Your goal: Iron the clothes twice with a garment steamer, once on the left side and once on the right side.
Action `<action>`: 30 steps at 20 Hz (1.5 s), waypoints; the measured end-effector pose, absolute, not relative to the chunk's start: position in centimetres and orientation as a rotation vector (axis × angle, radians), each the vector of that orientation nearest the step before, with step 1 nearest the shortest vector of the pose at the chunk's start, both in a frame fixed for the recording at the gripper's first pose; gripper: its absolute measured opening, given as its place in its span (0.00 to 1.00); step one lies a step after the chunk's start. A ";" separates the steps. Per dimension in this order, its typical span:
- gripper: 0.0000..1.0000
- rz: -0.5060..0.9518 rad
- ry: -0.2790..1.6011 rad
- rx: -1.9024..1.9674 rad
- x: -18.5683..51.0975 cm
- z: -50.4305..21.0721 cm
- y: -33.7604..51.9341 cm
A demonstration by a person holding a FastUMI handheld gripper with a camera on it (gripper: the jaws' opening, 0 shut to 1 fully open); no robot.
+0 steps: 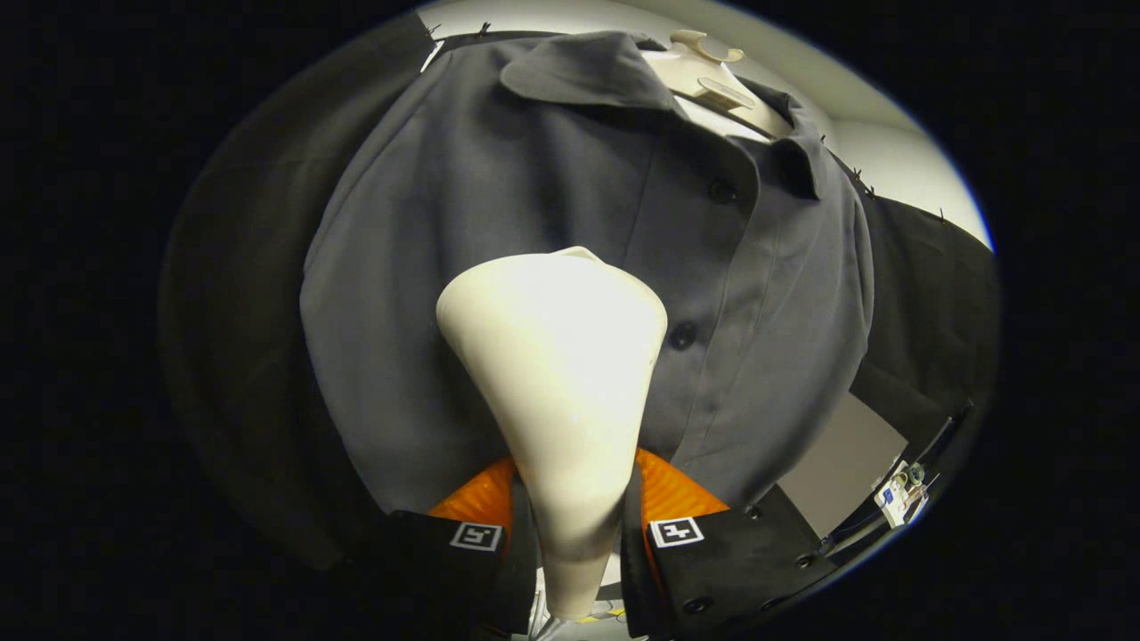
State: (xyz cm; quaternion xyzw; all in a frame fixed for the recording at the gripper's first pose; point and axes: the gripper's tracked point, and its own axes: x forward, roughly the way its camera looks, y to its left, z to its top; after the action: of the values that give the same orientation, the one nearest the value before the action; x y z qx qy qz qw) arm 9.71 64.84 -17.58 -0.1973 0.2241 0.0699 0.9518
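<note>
The gripper (570, 534) has two broad, flat-faced fingers (712, 561), each bearing one square black-and-white coded marker near its inner top corner, the right-hand one also showing several small round screw heads, with ribbed orange parts rising behind both.

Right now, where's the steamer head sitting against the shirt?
In the gripper view, the steamer head rises from between the gripper fingers, which clamp its neck, against the grey shirt just beside the button placket.
</note>
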 end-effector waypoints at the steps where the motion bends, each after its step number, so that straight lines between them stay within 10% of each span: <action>1: 0.46 0.141 0.465 -0.405 9.7 -18.7 64.6; 21: 0.47 0.091 0.725 -0.499 5.0 -40.6 51.1; 30: 0.47 0.136 0.769 -0.401 2.6 -37.2 45.6</action>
State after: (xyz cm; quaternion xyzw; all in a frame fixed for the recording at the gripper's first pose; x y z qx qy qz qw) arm 2.65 45.56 -37.20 -0.1943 0.3722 0.0659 0.9052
